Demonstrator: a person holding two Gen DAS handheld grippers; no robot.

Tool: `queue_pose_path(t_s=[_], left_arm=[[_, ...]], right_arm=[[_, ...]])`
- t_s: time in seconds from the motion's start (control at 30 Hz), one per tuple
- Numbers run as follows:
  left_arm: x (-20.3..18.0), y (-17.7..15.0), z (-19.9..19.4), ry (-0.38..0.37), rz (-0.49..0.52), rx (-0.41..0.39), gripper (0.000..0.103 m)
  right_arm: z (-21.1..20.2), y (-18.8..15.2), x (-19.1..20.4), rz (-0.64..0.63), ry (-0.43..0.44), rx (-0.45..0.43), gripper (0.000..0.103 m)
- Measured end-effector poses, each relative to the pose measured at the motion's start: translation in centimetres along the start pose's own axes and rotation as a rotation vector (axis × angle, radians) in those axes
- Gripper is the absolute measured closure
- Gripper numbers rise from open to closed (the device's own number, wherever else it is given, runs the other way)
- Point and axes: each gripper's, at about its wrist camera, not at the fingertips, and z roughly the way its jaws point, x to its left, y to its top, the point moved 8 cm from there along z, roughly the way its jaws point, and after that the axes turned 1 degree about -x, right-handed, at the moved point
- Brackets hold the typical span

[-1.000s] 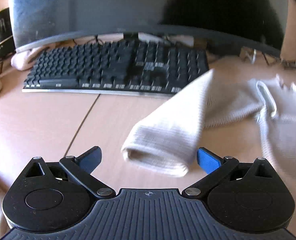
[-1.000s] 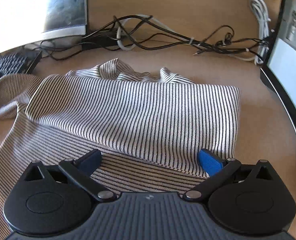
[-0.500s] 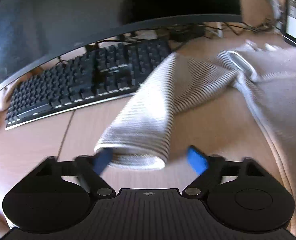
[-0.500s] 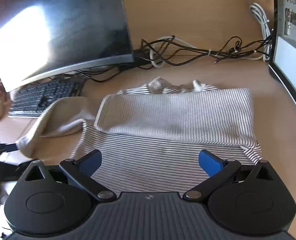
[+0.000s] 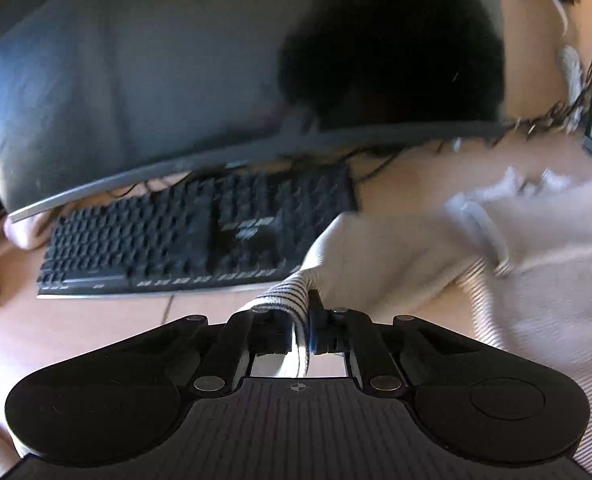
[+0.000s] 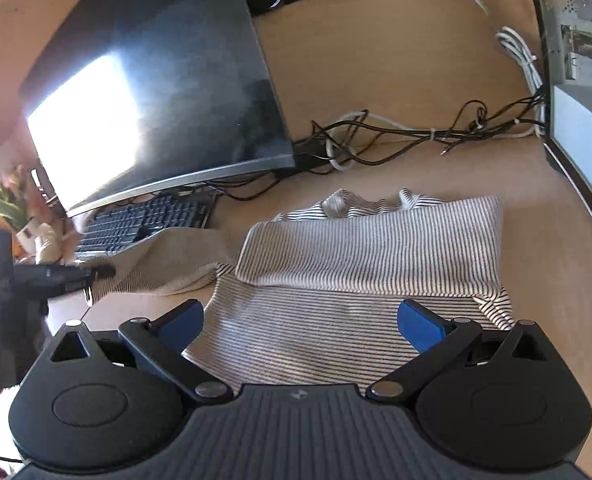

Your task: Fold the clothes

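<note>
A striped white-and-black shirt (image 6: 336,320) lies on the wooden desk (image 6: 416,168), its right side folded over the body (image 6: 376,252). Its left sleeve (image 6: 168,264) stretches out to the left. My left gripper (image 5: 301,320) is shut on the sleeve's cuff (image 5: 286,298) and holds it just off the desk; it also shows in the right wrist view (image 6: 96,274). The sleeve (image 5: 384,264) runs from the cuff to the shirt body (image 5: 544,312). My right gripper (image 6: 302,322) is open and empty, above the shirt's near part.
A black keyboard (image 5: 200,236) and a curved monitor (image 5: 176,80) stand behind the sleeve. Tangled cables (image 6: 396,136) lie at the back of the desk. A second screen (image 6: 584,152) stands at the right edge. A small potted plant (image 6: 20,212) is far left.
My left gripper has closed on the sleeve cuff and lifted it. My right gripper has pulled back and up from the shirt, staying open.
</note>
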Motion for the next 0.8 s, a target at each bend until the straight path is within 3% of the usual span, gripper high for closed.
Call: queue_pose_path(t_s=[0.3,0.4,0.63,0.8], left_arm=[[-6.8,8.0,-3.7,-0.243,-0.278,-0.011,0.096],[-9.9,10.5,-4.0,-0.304,-0.323,-0.015,0.096],[-17.7,15.1,-4.3,-0.377,-0.288,-0.038,0.096],[-23.5,16.4,-3.1,-0.43,-0.242,-0.017,0.096]], right_arm=[[0.2,-0.8,-2.0,0.022,0.042,-0.002,0.0],[-0.3,-1.0,-3.0,0.048,0.074,-0.012,0.0],[-1.4,-2.0,-6.0,0.117,0.115,-0.002,0.0],[-1.7,-3.3,-8.0,0.161,0.122,0.032,0.0]])
